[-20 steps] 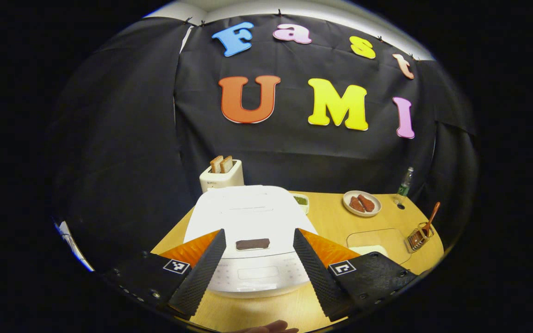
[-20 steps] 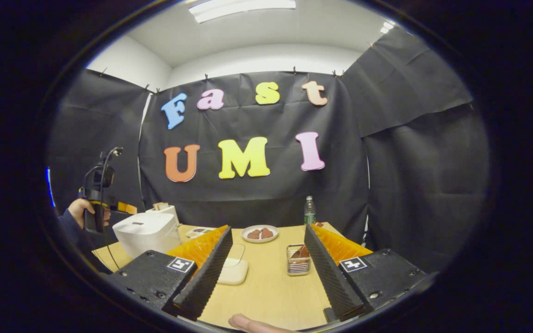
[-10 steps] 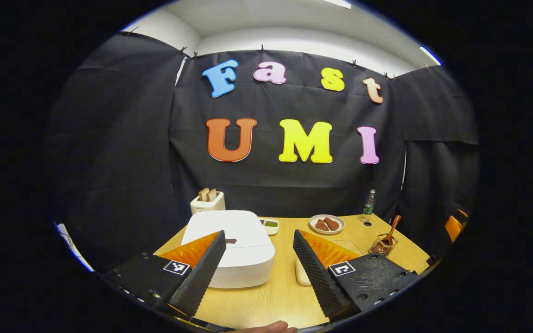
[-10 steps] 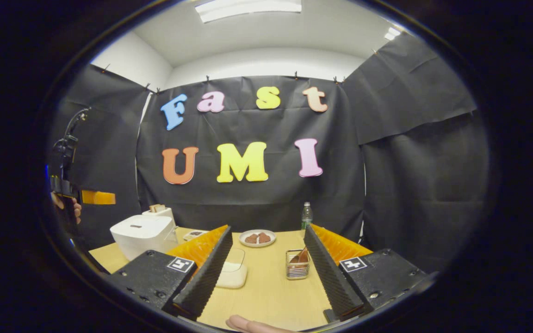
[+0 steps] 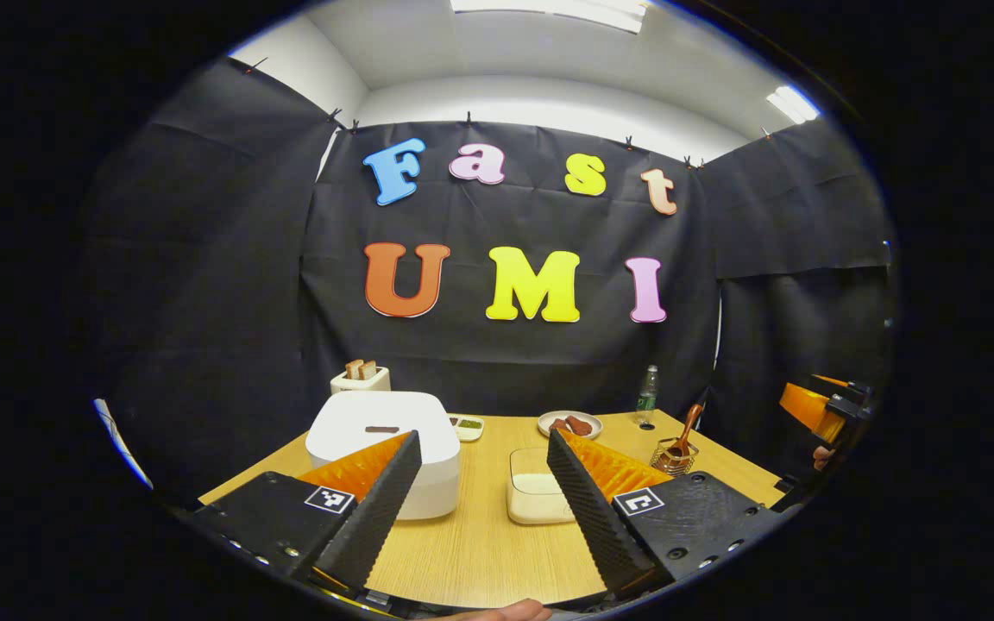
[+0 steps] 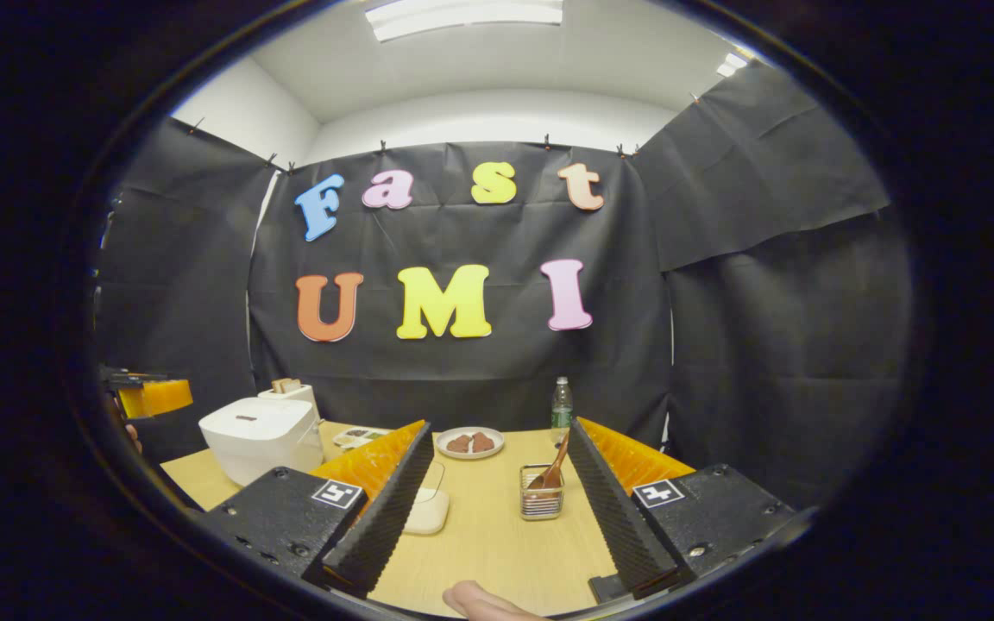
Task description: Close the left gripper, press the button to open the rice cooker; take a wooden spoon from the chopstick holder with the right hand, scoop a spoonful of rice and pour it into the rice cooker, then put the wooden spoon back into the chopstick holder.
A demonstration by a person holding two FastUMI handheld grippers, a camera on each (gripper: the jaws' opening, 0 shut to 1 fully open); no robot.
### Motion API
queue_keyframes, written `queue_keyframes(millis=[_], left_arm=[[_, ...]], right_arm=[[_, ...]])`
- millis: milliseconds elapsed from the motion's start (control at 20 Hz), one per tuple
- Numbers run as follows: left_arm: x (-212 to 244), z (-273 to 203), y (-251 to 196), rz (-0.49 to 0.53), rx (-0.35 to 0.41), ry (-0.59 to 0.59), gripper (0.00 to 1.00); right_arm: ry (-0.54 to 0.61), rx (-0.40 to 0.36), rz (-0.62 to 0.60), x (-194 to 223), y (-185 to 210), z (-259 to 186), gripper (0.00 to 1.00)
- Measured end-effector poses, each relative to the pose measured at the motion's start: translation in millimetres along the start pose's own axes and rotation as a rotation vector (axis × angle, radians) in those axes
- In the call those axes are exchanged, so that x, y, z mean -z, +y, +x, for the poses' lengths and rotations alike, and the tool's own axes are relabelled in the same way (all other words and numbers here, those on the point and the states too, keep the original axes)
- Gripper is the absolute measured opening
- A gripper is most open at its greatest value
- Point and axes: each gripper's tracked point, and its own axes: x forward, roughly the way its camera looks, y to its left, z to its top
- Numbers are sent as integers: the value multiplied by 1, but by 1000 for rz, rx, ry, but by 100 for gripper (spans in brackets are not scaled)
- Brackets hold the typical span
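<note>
**Operator:** Left gripper view first: my left gripper (image 5: 480,492) has pulled back and up from the white, rounded-square plastic rice cooker (image 5: 380,448). A second ago the cooker's lid sat right under the fingers; now it stands well ahead on the pale wooden table (image 5: 480,543). The jaws are spread wide and hold nothing.

**Observer:** Did the lid open?

**Operator:** No, it lies flat and shut. The task wants the jaws closed before the press, and they have stayed apart, so I judge the button step not done.

**Observer:** And the right side?

**Operator:** My right gripper (image 6: 497,492) is also wide open and empty. It has hardly moved, hanging above the near table edge. The brown wooden spoon (image 6: 554,466) stands tilted in the small wire chopstick holder (image 6: 540,502), between the fingers as seen from that camera but well ahead.

**Observer:** Where is the rice?

**Operator:** In the shallow white square container (image 5: 536,496), just right of the cooker. Behind it I see a white toaster with two bread slices (image 5: 360,377), a round plate of brown pieces (image 5: 569,423) and a clear bottle with a green label (image 5: 647,398).

**Observer:** So?

**Operator:** I must bring the left gripper back, shut it, and press.
</note>
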Motion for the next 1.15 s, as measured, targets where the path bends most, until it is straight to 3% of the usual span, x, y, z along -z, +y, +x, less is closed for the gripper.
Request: queue_keyframes(millis=[350,600,1000,1150], left_arm=[[0,-13,-11,24,-7,-57,94],[-11,-20,-9,43,-31,-105,94],[-17,-34,-16,26,20,-123,93],[-21,-35,-15,16,20,-127,94]], right_arm=[[-9,-21,19,2,0,0,99],[-52,44,2,-7,-19,-5,98],[-59,39,9,-4,-19,-12,98],[-74,76,-8,-7,-26,-13,98]])
